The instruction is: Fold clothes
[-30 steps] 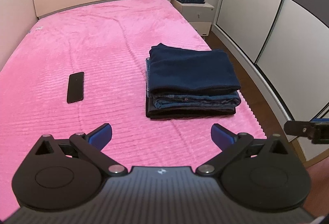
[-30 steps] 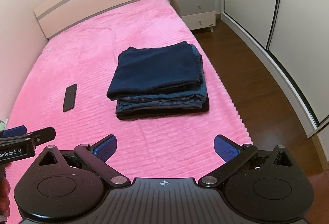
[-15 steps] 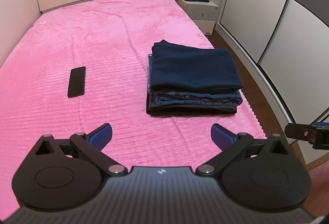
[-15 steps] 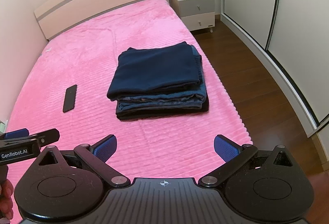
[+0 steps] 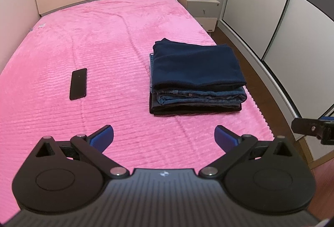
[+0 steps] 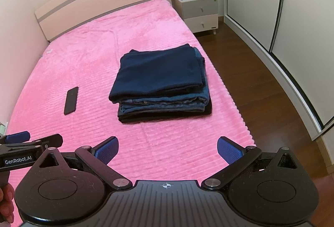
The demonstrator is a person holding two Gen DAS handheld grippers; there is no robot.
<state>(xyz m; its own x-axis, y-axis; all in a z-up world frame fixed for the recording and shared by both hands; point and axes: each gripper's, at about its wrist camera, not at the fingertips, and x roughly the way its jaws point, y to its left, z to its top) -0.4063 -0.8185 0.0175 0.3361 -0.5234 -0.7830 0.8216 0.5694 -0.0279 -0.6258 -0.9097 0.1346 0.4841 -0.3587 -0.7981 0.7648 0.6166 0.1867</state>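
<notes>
A black phone (image 5: 78,83) lies flat on the pink bedspread (image 5: 104,39).

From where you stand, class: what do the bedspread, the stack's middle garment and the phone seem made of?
Bedspread: pink plush fleece, likely; ribbed, fuzzy pile.
Middle garment: denim, probably jeans; faded blue weave, seams, a rivet.
Phone: glossy black glass or plastic; smooth and faintly reflective.

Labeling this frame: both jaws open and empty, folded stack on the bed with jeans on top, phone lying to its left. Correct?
One thing is off: the top item of the folded stack is a dark navy garment, and the jeans sit beneath it, as both wrist views show. The rest holds: left gripper and right gripper are open and empty, phone left of the stack.
</notes>
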